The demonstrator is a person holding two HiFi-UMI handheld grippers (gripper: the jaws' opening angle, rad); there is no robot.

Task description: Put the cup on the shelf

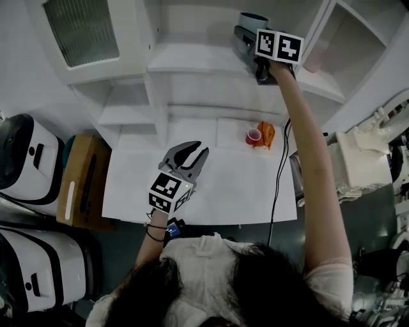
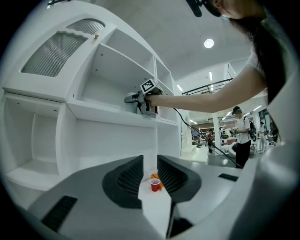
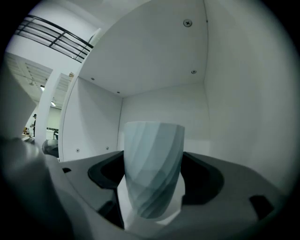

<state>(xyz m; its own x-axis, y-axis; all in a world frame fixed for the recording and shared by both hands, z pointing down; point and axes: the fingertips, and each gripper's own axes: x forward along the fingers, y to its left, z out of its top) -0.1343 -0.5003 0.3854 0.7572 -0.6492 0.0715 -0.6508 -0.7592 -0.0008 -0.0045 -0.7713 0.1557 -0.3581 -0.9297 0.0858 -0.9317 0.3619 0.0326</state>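
Only the dark rim of the cup [image 1: 254,19] shows in the head view; the rest is hidden behind the right gripper [image 1: 246,39] and its marker cube [image 1: 279,46] at the end of the raised arm. The right gripper view gives it whole: a pale blue-grey cup with twisted facets, upright inside an upper compartment of the white shelf unit [image 1: 192,60], with the back wall well behind it. The jaws press on its two sides and grip it. Whether its base touches the compartment floor cannot be told, and its mouth sits above the camera, so its inside is out of sight. The left gripper [image 1: 193,151] hangs over the white table [image 1: 223,191], its jaws a little apart with nothing between them. Far off through that gap, a small red cup [image 2: 155,184] stands upright on the table near the foot of the shelf unit. It is touching or just beside an orange thing [image 1: 266,134] too small to identify. The head view looks down into the red cup, but its inside is too small to read. A black cable [image 1: 279,172] runs below the right arm and across the table's edge.
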